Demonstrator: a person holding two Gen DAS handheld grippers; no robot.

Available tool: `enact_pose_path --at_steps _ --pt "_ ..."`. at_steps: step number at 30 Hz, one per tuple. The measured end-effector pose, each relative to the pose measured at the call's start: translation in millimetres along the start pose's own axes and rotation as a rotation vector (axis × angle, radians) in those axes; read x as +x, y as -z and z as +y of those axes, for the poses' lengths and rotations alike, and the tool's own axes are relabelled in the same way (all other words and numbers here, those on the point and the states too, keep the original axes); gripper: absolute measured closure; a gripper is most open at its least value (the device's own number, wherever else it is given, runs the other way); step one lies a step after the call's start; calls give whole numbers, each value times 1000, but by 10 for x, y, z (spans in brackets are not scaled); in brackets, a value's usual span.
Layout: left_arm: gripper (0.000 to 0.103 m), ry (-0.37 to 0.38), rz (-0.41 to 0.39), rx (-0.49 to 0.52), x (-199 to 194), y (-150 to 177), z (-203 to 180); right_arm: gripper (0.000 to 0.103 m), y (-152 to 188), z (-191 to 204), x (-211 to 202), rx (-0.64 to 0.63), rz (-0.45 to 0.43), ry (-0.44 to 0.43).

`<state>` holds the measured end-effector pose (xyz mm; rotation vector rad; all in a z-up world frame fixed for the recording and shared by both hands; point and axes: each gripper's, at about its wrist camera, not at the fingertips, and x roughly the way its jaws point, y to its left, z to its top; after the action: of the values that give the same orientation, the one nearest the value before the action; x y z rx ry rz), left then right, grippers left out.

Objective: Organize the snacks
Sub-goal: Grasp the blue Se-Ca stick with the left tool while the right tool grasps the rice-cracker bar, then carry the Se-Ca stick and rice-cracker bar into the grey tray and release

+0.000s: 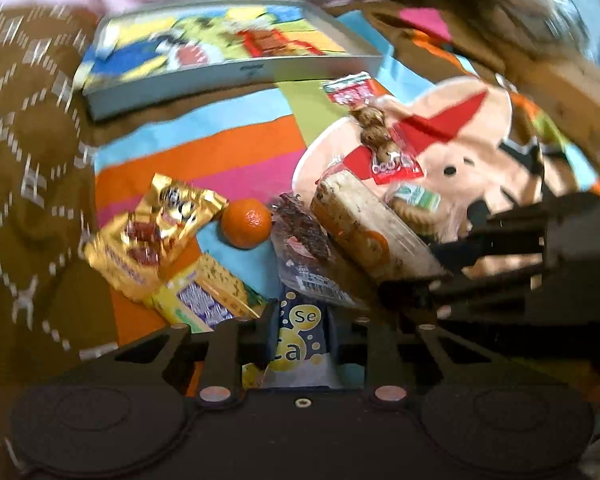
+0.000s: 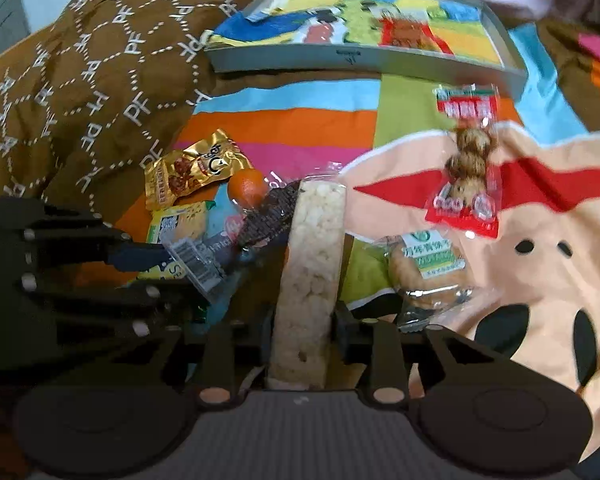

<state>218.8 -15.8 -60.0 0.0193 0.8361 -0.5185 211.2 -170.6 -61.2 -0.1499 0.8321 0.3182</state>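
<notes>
Your right gripper [image 2: 300, 344] pinches the rice cracker bar [image 2: 314, 264]; left gripper [image 1: 300, 344] pinches the blue packet [image 1: 300, 344]. Next, carry both to the tray [image 2: 340, 58].

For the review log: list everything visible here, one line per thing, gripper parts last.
tray: 1, grey, cartoon liner, far end
gold pack: 1, left of orange
orange: 1, mid-pile
yellow pack: 1, below gold pack
dark pack: 1, clear wrap, right of orange
red pack: 1, holds brown balls, on plush
biscuit: 1, green label, on plush
plush: 1, peach
blanket: 1, striped
blue pack: 1, in left hand-held gripper
rice bar: 1, pale, in right hand-held gripper
</notes>
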Motion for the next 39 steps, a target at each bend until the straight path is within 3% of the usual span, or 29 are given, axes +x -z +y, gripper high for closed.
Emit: enact_pose_path --at_steps 9,19,28,39 --pt "82 215 60 -271 -127 0 145 73 81 211 -266 -189 -114 120" --pt "83 322 72 -346 -330 49 71 73 63 100 -577 -190 -226 184" --pt "83 340 9 -379 -624 102 8 73 33 -46 -778 -166 -315 181" --pt "83 399 -38 -445 -853 -96 43 73 -129 -390 -976 -95 -404 161"
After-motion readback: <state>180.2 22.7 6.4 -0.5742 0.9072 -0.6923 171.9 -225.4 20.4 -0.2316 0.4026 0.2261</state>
